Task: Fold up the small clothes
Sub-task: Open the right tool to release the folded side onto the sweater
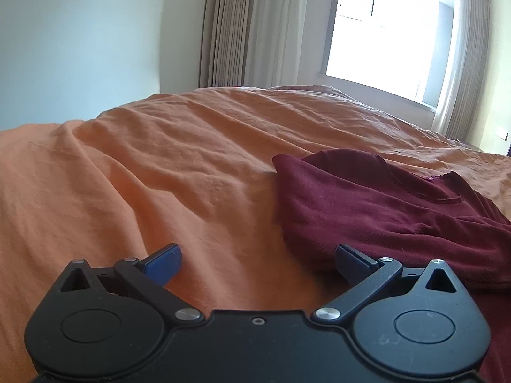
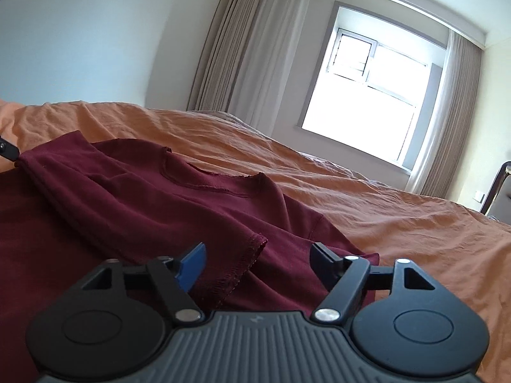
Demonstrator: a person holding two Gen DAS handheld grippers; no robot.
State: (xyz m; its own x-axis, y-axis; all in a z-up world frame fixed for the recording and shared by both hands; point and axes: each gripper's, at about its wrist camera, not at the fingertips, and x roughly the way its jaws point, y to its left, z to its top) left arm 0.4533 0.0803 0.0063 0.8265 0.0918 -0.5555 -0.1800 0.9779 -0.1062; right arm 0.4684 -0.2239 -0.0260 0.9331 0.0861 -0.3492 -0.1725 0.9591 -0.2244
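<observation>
A dark red shirt (image 1: 383, 210) lies on the orange bed sheet (image 1: 159, 175), its neckline facing the window. In the left wrist view it fills the right side. My left gripper (image 1: 258, 261) is open and empty, low over the sheet at the shirt's left edge; its right finger (image 1: 351, 260) is at the cloth. In the right wrist view the shirt (image 2: 127, 198) spreads over the left and middle, with a folded-over sleeve hem (image 2: 246, 261) between the fingers. My right gripper (image 2: 258, 261) is open, low over the shirt.
The orange sheet (image 2: 383, 198) is wrinkled and runs back to a window (image 2: 367, 95) with beige curtains (image 2: 230, 48). A metal chair frame (image 2: 498, 185) stands at the far right. A dark piece of the other gripper (image 2: 8, 151) shows at the left edge.
</observation>
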